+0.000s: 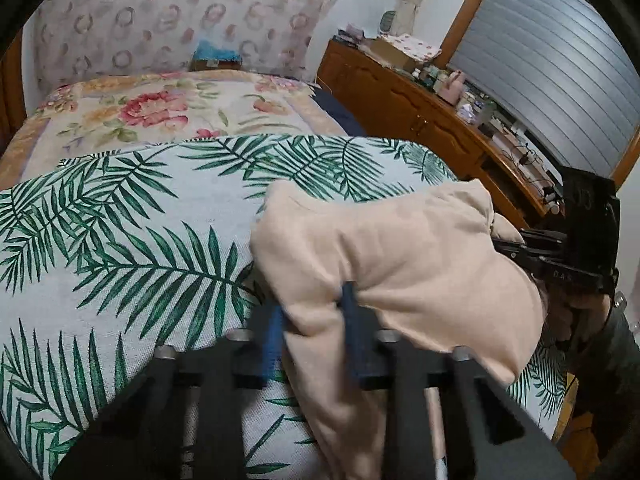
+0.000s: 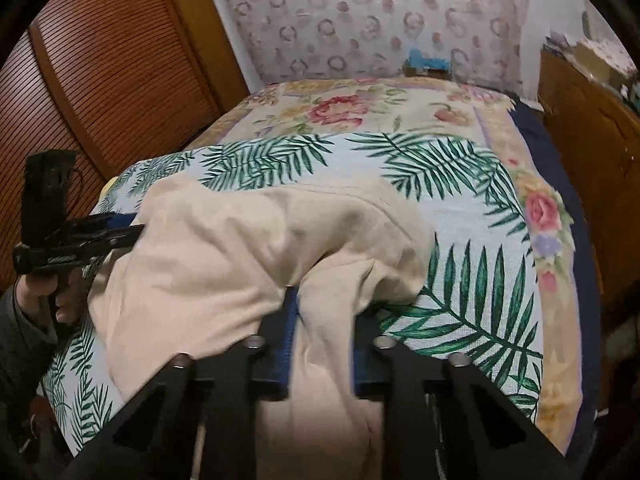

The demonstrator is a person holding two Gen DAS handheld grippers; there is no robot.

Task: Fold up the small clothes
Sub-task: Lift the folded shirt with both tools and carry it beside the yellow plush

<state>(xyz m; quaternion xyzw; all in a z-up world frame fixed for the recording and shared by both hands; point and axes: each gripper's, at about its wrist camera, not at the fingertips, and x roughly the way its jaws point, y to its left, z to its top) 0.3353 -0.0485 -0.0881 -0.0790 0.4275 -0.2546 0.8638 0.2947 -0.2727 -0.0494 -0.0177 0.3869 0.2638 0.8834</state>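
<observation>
A soft beige fleece garment is pinched by the left gripper and right gripper above a palm-leaf printed cloth.

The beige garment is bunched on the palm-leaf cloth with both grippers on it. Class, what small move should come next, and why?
Probably lift and draw the two grippers apart. The left gripper and right gripper each pinch a fold of the beige garment, which lies crumpled on the palm-leaf cloth; spreading it flat should come before folding.

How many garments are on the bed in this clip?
1: a beige garment on the palm-leaf cloth, pinched by the left gripper and right gripper. Others may lie hidden beneath.
</observation>
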